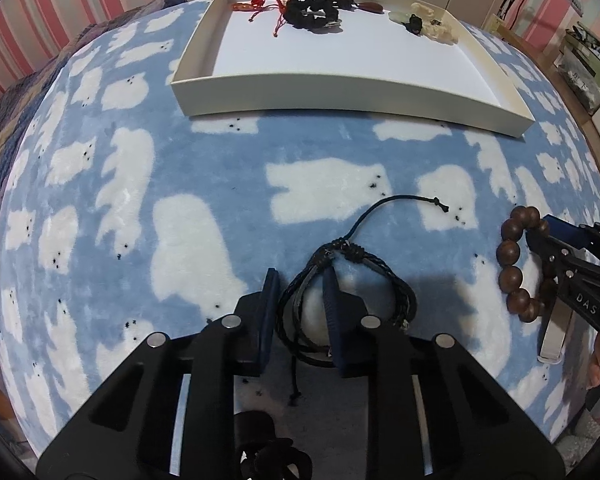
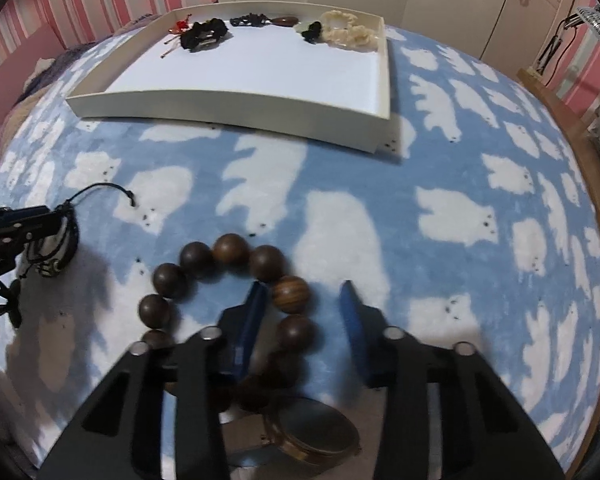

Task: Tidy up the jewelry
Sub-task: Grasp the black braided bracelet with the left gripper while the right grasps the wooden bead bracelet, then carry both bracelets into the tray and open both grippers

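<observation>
A black braided leather bracelet [image 1: 352, 280] lies on the blue bear-print blanket. My left gripper [image 1: 302, 284] is open, with one side of the bracelet between its fingers. A brown wooden bead bracelet [image 2: 228, 276] lies to the right. My right gripper [image 2: 304, 296] is open, its left finger inside the bead loop and some beads between the fingers. A white tray [image 1: 340, 88] at the far side holds several pieces along its back wall: red cord, black scrunchie, cream pieces. The tray also shows in the right wrist view [image 2: 236, 108].
A watch with a round face [image 2: 316, 436] and pale strap [image 1: 554, 336] lies by the beads, under my right gripper. A dark item [image 1: 260, 436] lies below my left gripper. A wooden edge [image 2: 580, 152] borders the blanket on the right, with shelves beyond.
</observation>
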Demonstrator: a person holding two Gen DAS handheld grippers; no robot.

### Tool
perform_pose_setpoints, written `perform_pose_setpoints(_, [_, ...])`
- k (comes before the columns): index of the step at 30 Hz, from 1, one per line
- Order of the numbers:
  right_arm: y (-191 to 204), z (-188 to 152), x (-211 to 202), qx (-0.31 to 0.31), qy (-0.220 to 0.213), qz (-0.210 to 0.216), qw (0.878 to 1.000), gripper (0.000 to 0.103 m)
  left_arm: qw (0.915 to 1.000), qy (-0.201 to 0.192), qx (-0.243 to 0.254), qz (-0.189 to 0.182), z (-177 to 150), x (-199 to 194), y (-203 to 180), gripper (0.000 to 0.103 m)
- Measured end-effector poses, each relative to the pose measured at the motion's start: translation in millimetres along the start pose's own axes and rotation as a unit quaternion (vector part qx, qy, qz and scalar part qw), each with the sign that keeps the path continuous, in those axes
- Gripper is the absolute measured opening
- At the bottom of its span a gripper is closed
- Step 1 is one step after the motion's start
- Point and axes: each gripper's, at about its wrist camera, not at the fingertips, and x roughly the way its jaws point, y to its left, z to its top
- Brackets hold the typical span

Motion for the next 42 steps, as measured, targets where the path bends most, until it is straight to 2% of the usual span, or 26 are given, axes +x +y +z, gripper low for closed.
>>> perform_pose_setpoints(1, [1.4,0.2,-0.2,-0.002,-0.001,0.001,1.000,0.028,1.0000,-0.001,0.001,0.002,0.5,0.5,-0.9,0.021])
perform_pose_setpoints(6, [4.3,-0.8,-1.7,-0.010,-0.009,0.004,1.000,0.020,1.0000,-0.004,-0.003,0.003,-0.5,-0.7,0.8,0.015])
perform_pose_setpoints(12, [0.6,0.6,-6.1,-0.007,-0.024,0.019,1.000,0.020,0.9998,-0.020,-0.007,-0.003,-1.7,-9.0,1.0,0.006])
perform_pose_setpoints(20, [0.5,3.8,-29.4,-0.008,-0.069,0.027,0.997,0.020,0.9987,-0.048,-0.012,-0.008,-0.8,-30.8,-0.9,0.005])
perform_pose_setpoints(29, [-3.8,12.8,-53.7,0.004,-0.114,0.015,0.993,0.020,0.9967,-0.079,-0.019,0.000,3.5,-56.9,-8.5,0.005])
perform_pose_setpoints(37, [-8.4,35.2,-78.0,0.008,-0.154,0.006,0.988,0.020,0.9935,-0.113,-0.009,0.003,25.2,-89.4,-15.1,0.006])
perform_pose_setpoints(42, [-10.3,71.1,-94.4,0.007,-0.186,-0.003,0.983,0.020,0.9915,-0.130,-0.001,0.001,62.8,-106.1,-13.6,0.006])
